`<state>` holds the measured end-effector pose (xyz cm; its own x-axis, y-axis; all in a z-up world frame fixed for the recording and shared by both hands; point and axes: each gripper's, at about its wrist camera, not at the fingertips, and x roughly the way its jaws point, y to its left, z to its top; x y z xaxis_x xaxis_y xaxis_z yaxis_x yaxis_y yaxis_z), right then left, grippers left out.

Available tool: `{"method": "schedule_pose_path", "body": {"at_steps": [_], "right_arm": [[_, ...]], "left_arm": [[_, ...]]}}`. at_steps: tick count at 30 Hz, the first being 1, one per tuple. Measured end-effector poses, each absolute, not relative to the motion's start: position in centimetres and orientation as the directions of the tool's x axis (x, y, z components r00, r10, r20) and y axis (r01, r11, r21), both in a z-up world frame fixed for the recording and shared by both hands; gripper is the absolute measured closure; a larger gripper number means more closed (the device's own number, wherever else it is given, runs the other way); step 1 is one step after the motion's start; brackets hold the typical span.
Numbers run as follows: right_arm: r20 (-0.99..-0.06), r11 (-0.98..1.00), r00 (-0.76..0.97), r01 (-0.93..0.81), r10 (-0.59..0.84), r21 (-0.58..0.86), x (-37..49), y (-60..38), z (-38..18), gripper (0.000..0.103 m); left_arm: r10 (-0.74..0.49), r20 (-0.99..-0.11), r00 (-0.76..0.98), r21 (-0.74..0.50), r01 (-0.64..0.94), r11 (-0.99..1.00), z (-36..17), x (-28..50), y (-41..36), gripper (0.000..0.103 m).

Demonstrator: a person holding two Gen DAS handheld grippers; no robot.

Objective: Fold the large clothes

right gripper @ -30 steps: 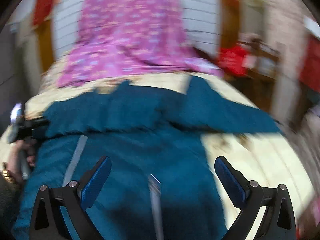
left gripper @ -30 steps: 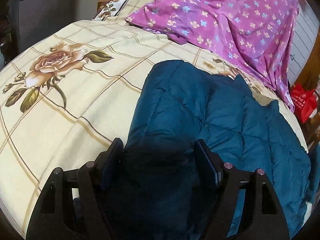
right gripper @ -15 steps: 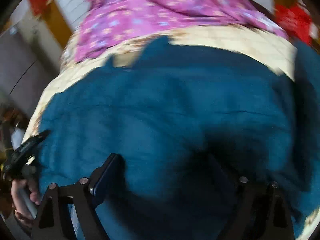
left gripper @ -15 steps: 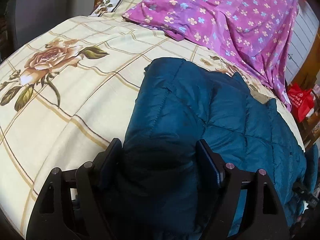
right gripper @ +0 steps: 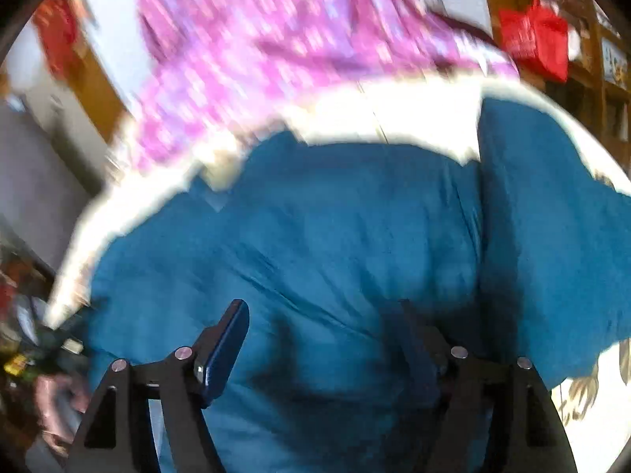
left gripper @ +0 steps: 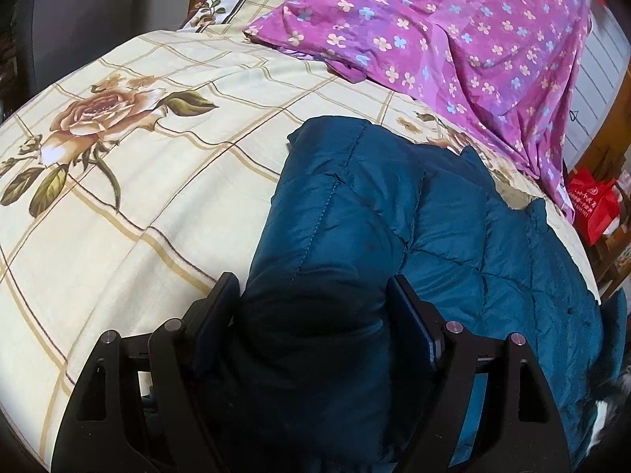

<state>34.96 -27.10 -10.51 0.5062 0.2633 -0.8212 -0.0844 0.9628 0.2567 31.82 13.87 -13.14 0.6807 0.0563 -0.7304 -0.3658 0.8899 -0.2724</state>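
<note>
A bed spread with a smooth cream sheet (left gripper: pixel 165 181), printed with tan grid lines and a large brown rose, carries everything here. Across its far end lies a thin, crumpled magenta cloth with small pale flowers (left gripper: pixel 465 39). Nearer, the puffy teal quilted jacket (left gripper: pixel 453 236) of slick stitched fabric lies on the sheet, its body spread toward the bed's right side; a padded, tube-like fold of it runs lengthwise from the left claw (left gripper: pixel 313 307) away toward the magenta cloth. That left claw is clenched on the near end of this fold, both black fingers pressed into the padding. In the blurred right wrist view the right claw (right gripper: pixel 327 335) is grasping a bunched part of the jacket (right gripper: pixel 335 228), which fills the gap between its fingers. A shiny red bag (left gripper: pixel 593 205) stands beyond the bed's right edge.
</note>
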Motion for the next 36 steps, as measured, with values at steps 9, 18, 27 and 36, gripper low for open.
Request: {"method": "schedule_pose_path", "body": {"at_steps": [9, 18, 27, 36], "right_arm": [[-0.850, 0.982, 0.497, -0.027, 0.173, 0.184, 34.3, -26.5, -10.2, 0.021], [-0.825, 0.988, 0.545, -0.053, 0.151, 0.146, 40.4, -21.9, -10.2, 0.011], [-0.838, 0.986, 0.519, -0.080, 0.169, 0.149, 39.0, -22.4, -10.4, 0.001], [-0.778, 0.996, 0.628, 0.089, -0.035, 0.027, 25.9, -35.2, -7.0, 0.001]], "left_arm": [[0.038, -0.702, 0.711, -0.317, -0.359, 0.878, -12.9, 31.2, 14.5, 0.025], [0.046, -0.696, 0.717, -0.317, -0.363, 0.876, -12.9, 31.1, 14.5, 0.025], [0.031, -0.713, 0.701, -0.321, -0.365, 0.874, -13.3, 31.5, 14.6, 0.025], [0.038, -0.767, 0.640, -0.214, -0.311, 0.926, -12.6, 31.0, 13.6, 0.024]]}}
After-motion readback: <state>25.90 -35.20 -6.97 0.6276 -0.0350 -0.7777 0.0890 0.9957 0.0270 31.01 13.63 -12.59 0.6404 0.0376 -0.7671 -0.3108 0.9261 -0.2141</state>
